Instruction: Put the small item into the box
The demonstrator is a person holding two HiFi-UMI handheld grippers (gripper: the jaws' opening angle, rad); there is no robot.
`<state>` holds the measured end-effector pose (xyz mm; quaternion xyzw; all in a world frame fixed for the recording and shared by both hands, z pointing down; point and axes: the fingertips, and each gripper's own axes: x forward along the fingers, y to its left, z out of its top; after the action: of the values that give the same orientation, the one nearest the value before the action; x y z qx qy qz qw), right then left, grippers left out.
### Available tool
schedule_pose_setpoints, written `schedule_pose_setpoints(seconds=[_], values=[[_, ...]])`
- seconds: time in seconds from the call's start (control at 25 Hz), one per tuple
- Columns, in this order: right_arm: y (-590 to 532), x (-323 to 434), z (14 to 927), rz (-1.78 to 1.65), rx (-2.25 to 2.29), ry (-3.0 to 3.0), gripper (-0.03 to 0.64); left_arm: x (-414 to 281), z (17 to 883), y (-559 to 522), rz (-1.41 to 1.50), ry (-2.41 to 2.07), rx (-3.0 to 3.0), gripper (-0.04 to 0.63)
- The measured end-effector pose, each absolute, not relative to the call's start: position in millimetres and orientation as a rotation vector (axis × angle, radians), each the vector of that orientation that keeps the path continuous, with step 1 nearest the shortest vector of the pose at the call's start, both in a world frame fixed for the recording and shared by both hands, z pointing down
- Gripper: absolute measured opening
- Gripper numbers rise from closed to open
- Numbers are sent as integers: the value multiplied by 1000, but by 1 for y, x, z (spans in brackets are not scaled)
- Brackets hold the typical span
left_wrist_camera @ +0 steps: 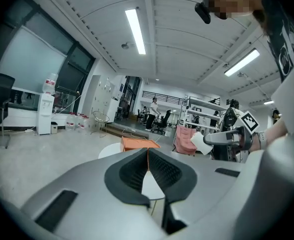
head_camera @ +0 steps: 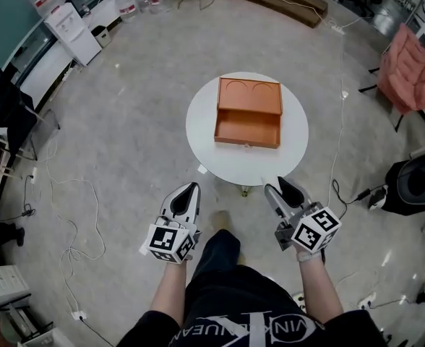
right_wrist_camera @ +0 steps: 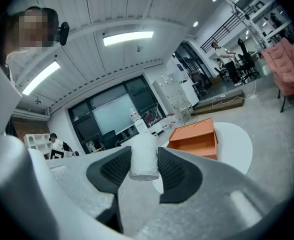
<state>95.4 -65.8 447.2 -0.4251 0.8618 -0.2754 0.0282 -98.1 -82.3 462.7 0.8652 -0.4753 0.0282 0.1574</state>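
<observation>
On your left, the left gripper (head_camera: 191, 188) hangs over the floor just short of the round white table (head_camera: 202, 132), beside your knee. Its own view shows the jaws pressed together with nothing between them, pointing toward the table. In the middle, the orange box (head_camera: 247, 114) sits on the table top, open. Its lid lies flat on the far side, and the empty tray faces up on the side nearer you. On your right, the right gripper (head_camera: 280, 183) is held level with the left one, also off the table's near edge and well apart from the box. Its jaws are clamped on the small item (right_wrist_camera: 143, 156), a white, roll-shaped piece gripped by its sides between the two dark pads. The item's long axis runs up and down in the right gripper view, crosswise to the line of the jaws. Its rounded upper end stands above the pads and its lower end hangs just below them. Past it, the box lies ahead and to the right.
</observation>
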Motion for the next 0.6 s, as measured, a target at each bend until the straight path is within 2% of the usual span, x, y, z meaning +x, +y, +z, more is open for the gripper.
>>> schedule_pose_setpoints(seconds=[0.6], values=[[-146,103,472,-949,-1410,2648,169,-72,484,-178,98,-1242,2486,14]])
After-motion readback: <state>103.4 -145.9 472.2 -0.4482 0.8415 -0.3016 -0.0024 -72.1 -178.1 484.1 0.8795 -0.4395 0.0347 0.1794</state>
